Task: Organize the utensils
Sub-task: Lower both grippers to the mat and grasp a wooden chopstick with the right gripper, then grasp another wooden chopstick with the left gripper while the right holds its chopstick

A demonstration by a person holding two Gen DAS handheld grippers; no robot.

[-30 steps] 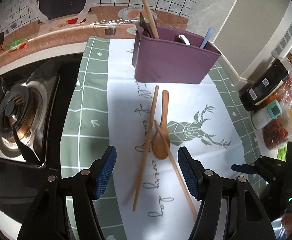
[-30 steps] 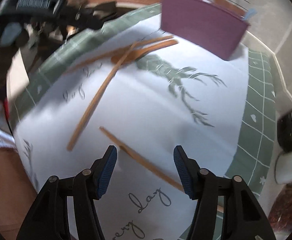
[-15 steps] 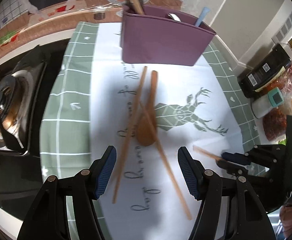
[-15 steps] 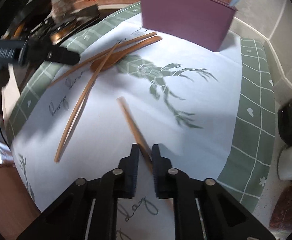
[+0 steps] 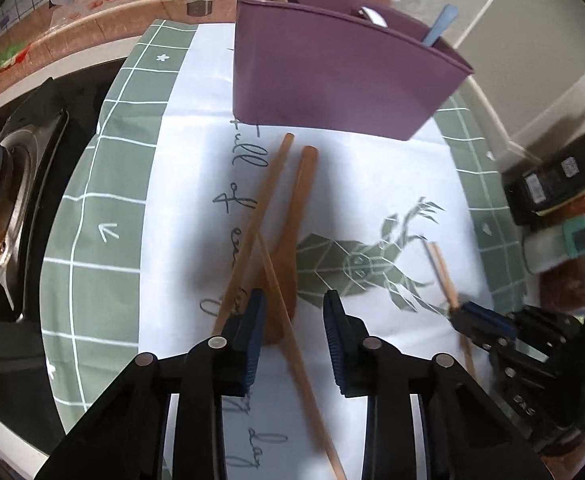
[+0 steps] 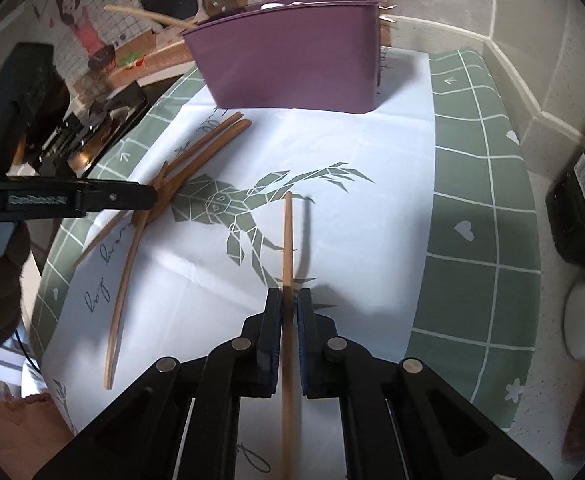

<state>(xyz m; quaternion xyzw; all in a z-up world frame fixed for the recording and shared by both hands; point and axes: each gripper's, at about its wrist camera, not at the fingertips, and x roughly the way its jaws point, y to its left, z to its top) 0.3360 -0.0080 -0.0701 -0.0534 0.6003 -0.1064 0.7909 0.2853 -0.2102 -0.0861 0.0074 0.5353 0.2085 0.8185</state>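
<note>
Right gripper (image 6: 289, 312) has clamped onto a chopstick (image 6: 287, 236) since a second ago and lifted it off the cloth.
Left gripper (image 5: 293, 322) has narrowed but its pads are still apart, hovering over the wooden spoon (image 5: 292, 232) and two crossed chopsticks (image 5: 252, 224) lying on the white deer-print cloth (image 6: 372, 208). Green grid mat (image 6: 480, 184) sits underneath, purple utensil holder (image 5: 332, 80) at the far edge with utensils already inside, gas stove (image 5: 0, 200) off to the left, bottles and packets by the wall on the right.
</note>
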